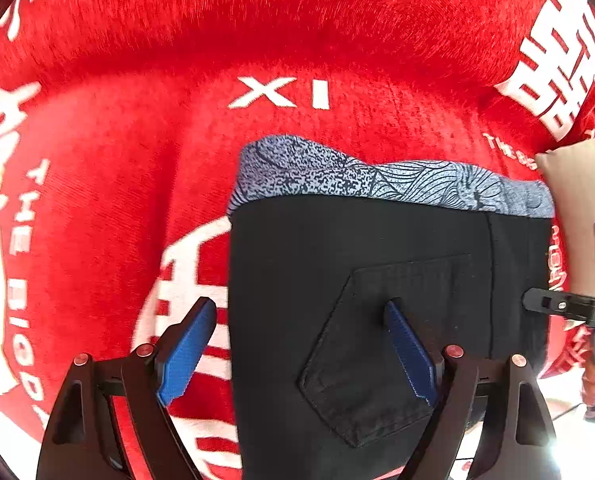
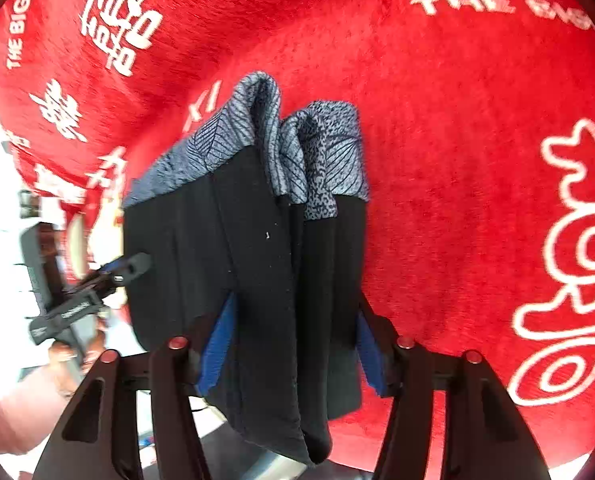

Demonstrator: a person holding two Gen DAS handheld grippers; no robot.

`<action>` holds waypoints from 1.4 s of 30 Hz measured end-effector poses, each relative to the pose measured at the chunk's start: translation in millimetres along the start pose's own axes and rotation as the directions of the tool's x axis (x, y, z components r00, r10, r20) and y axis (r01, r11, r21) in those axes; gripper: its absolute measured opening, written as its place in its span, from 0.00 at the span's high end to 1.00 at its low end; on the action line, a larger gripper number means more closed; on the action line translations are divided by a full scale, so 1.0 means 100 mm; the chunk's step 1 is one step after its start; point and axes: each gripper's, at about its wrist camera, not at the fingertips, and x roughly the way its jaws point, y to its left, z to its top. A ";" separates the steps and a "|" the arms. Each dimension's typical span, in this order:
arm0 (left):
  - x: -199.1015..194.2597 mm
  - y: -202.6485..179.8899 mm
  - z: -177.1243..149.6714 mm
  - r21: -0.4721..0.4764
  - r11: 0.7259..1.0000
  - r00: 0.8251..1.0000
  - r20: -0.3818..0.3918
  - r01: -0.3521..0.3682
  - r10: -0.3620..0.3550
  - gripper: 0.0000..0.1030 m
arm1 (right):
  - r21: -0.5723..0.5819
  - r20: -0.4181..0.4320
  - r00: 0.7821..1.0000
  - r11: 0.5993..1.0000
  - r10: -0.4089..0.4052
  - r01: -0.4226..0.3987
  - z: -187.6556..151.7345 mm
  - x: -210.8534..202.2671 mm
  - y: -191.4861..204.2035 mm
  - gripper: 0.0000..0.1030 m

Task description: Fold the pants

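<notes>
left gripper (image 1: pixel 301 350): spread, astride pants (image 1: pixel 377 280) edge | right gripper (image 2: pixel 293 344): spread around pants' folded stack, apparently releasing

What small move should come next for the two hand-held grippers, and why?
Probably lift both clear. The black pants already lie folded on the red cloth. The left hand-held gripper stands open. The right hand-held gripper straddles the fold, its pads seemingly not pressing.
</notes>
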 end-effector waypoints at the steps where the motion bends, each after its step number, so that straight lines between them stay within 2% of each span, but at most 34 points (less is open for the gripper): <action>1: -0.01 -0.02 0.00 0.007 1.000 1.000 0.001 -0.022 0.022 0.16 | -0.001 0.001 1.000 1.000 -0.029 0.029 -0.02 -0.01 0.02 0.38; 5: -0.11 -0.08 -0.01 0.035 0.995 0.995 -0.005 -0.097 0.097 0.16 | 0.004 0.004 0.990 0.990 -0.138 0.138 -0.03 -0.07 0.17 0.36; 9: -0.24 -0.15 -0.06 0.048 0.991 0.992 -0.011 -0.127 0.128 0.15 | 0.006 -0.002 0.966 0.966 -0.258 0.258 -0.07 -0.19 0.24 0.34; 10: -0.28 -0.17 -0.07 0.050 0.989 0.990 -0.014 -0.138 0.138 0.02 | 0.010 -0.006 0.960 0.959 -0.281 0.282 -0.08 -0.23 0.26 0.26; 11: -0.31 -0.20 -0.09 0.050 0.987 0.988 -0.018 -0.150 0.151 0.00 | 0.014 -0.010 0.954 0.954 -0.300 0.300 -0.11 -0.27 0.28 0.23; 14: -0.41 -0.28 -0.17 0.053 0.983 0.984 -0.028 -0.175 0.176 0.00 | 0.008 0.007 0.947 0.947 -0.320 0.320 -0.19 -0.41 0.41 0.18; 17: -0.49 -0.36 -0.23 0.033 0.980 0.979 -0.047 -0.198 0.199 0.00 | -0.003 0.022 0.946 0.946 -0.323 0.323 -0.29 -0.49 0.55 0.09; 19: -0.57 -0.43 -0.27 0.018 0.977 0.975 -0.055 -0.214 0.214 0.00 | -0.018 0.022 0.948 0.948 -0.317 0.317 -0.34 -0.52 0.63 0.00; 24: -0.78 -0.57 -0.42 -0.012 0.970 0.969 -0.066 -0.241 0.240 0.00 | -0.058 0.040 0.937 0.936 -0.346 0.348 -0.47 -0.58 0.83 0.00; 29: -0.92 -0.63 -0.55 0.012 0.962 0.959 -0.074 -0.272 0.272 0.00 | -0.068 0.043 0.923 0.920 -0.383 0.385 -0.60 -0.62 0.98 0.00; 35: -1.04 -0.57 -0.66 0.056 0.966 0.964 -0.072 -0.251 0.254 0.00 | 0.002 0.045 0.919 0.920 -0.392 0.392 -0.71 -0.58 1.13 0.00; 38: -1.09 -0.51 -0.70 0.060 0.968 0.966 -0.071 -0.245 0.249 0.00 | 0.008 0.060 0.904 0.906 -0.424 0.424 -0.77 -0.58 1.25 0.00; 42: -1.16 -0.46 -0.75 0.059 0.968 0.967 -0.068 -0.243 0.247 0.00 | 0.006 0.072 0.896 0.898 -0.439 0.439 -0.85 -0.58 1.40 0.00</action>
